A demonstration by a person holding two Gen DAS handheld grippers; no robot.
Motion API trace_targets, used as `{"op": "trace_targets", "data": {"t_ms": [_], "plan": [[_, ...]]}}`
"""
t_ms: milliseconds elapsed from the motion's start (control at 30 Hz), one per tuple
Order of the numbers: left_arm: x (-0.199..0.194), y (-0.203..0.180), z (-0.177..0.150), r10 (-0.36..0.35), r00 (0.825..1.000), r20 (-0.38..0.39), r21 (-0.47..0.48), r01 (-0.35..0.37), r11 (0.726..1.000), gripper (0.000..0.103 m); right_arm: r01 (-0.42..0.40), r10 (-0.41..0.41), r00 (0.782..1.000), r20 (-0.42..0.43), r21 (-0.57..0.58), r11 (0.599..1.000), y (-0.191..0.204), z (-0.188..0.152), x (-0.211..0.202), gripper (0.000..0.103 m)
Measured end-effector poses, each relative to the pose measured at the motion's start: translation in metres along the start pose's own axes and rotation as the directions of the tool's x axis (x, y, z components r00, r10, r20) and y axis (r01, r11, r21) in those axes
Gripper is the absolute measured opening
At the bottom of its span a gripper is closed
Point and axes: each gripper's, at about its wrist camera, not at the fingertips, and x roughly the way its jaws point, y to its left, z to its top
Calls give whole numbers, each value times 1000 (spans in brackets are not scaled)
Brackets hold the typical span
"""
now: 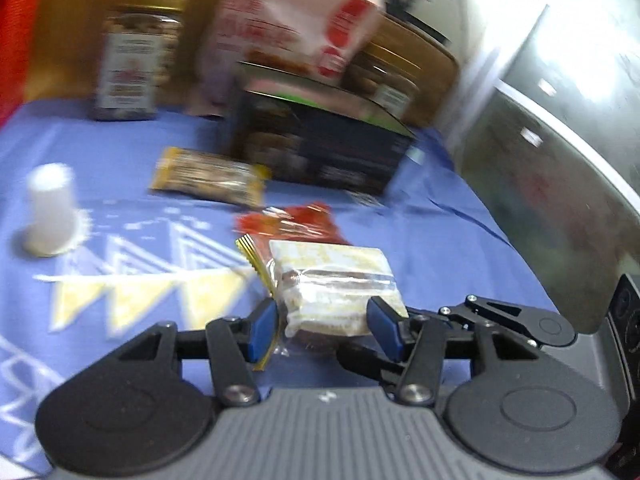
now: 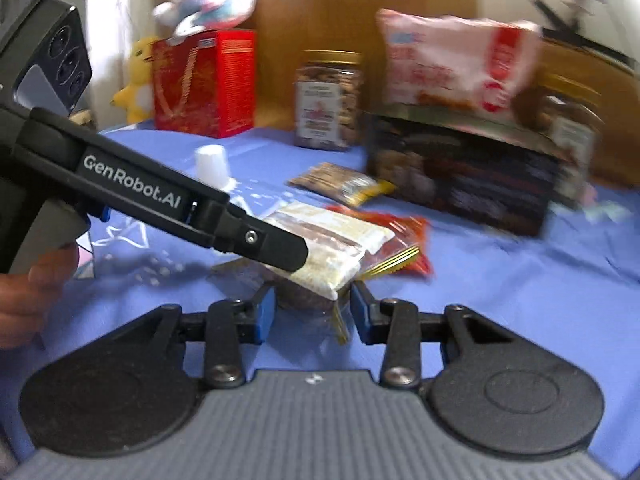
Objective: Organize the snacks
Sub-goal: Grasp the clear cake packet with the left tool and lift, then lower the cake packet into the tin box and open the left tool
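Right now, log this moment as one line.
task: organize snacks | left gripper: around clear cracker pack | right gripper: at same pack | surface: blue tablecloth

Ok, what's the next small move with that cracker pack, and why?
Probably close the right gripper on the cracker pack's near corner. That corner sits between its open pads, not yet pinched, while the left gripper already appears to clamp the pack from the other side.

A blue patterned tablecloth (image 1: 420,240) covers the table before a brown wooden panel (image 2: 340,8), with bright glare at right.
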Motion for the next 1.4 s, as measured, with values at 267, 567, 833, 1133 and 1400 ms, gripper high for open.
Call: {"op": "trace_targets", "data": {"t_ms": [267,567,833,1133,1400], "plan": [[37,-59,-1,-31,998,-59,148,39,988,51,95,-96,995,1,120,988,-41,-23,-30,45],[47,-75,8,-36,994,-106,197,56,979,60,116,-123,992,22,191,975,-65,-39,-53,50],[59,-70,11,-80,986,-149,154,103,983,51,96,-97,995,3,139,986,-60,-39,-48,42],[32,-73,56,-73,997,10,204,69,977,50,120,-129,981,145,68,990,-64,-5,-47,35],[57,-68,139,9,985,175,216,-47,975,51,141,-141,957,253,18,990,-105,67,-5,35]]}}
